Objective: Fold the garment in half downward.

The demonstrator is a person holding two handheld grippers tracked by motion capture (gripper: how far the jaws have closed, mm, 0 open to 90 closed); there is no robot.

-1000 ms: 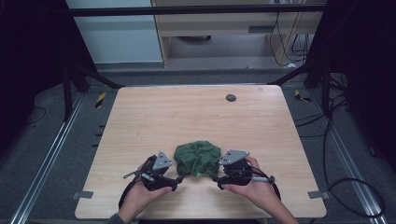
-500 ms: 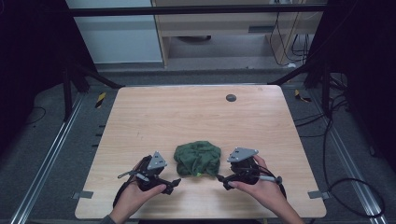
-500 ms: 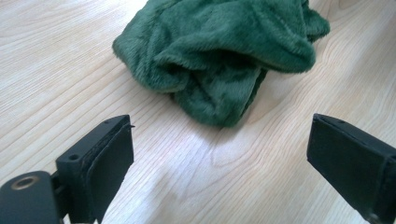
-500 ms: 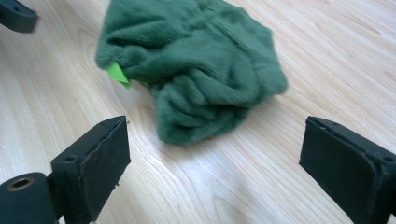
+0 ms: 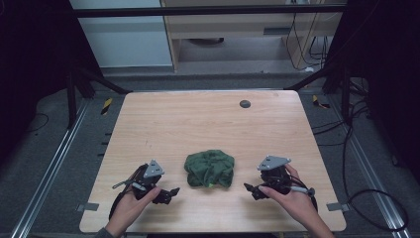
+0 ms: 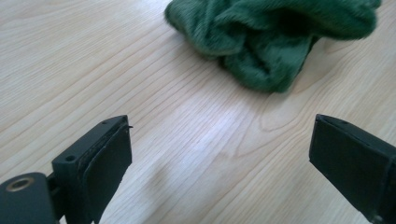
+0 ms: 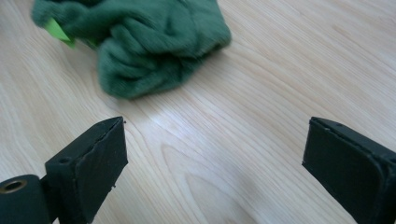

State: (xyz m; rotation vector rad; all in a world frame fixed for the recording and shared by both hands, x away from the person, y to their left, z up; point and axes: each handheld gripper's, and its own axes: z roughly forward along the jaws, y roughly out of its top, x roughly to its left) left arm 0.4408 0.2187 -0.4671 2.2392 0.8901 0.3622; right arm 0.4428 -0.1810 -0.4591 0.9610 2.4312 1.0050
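The one obstacle on the table (image 5: 163,119) is the green cloth (image 5: 210,168), bunched near the front edge at centre. The left gripper (image 5: 168,193) sits apart from it at its 8 o'clock, the right gripper (image 5: 250,189) at its 4 o'clock, with bare wood between. From 9 through 12 to 3 o'clock the board lies free, save a small dark disc (image 5: 244,103) far off at 1 o'clock.

Each black tool (image 5: 167,194) carries a grey 3-cornered plate, 2 blocky jaws and a trailing black cable.
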